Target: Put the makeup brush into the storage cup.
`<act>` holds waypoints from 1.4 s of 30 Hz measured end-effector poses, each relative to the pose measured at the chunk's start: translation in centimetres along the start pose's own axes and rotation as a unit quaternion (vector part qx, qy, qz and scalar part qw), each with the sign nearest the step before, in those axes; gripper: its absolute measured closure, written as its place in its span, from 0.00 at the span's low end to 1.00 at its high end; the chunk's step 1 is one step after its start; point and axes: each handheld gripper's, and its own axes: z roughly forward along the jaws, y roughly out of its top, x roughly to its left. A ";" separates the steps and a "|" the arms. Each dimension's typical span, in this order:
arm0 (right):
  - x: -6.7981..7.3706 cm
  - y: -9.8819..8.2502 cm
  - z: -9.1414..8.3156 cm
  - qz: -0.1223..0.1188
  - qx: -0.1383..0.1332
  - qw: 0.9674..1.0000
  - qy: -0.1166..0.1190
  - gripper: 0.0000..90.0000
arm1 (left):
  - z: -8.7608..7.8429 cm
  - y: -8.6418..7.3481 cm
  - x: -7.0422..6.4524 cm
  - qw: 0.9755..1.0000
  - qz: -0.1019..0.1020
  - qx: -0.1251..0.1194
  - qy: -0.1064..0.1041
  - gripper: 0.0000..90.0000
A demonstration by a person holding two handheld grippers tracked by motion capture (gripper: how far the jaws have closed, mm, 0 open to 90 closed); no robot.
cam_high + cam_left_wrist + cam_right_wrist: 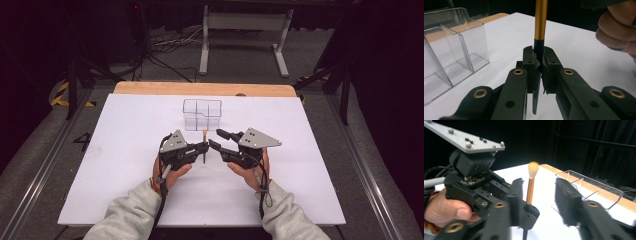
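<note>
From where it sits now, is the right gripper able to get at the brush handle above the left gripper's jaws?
Probably yes. The left gripper clamps the brush upright by its dark lower end, leaving the gold shaft bare. The right gripper is open beside it with nothing between them.

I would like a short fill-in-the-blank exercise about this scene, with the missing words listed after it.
1. The left tongs are shut on a makeup ____.
2. Its bristles point ____.
3. The right tongs are ____ and hold nothing.
4. The clear organiser stands on the ____ table cover.

Missing words: brush; up; open; white
</note>
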 end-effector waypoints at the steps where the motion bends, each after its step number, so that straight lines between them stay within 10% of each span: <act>1: 0.0 0.2 -0.3 -0.003 -0.002 1.000 -0.010 0.55 | 0.0 0.0 0.1 1.000 0.004 0.005 0.003 0.92; 22: -1.2 0.5 -3.1 -0.059 0.019 0.990 -0.127 0.18 | -0.5 0.2 -0.1 1.000 0.025 0.014 0.007 0.92; 42: -2.3 -1.5 -6.3 -0.070 0.040 0.983 -0.164 0.07 | -1.0 0.2 0.2 0.999 0.034 0.017 0.019 0.92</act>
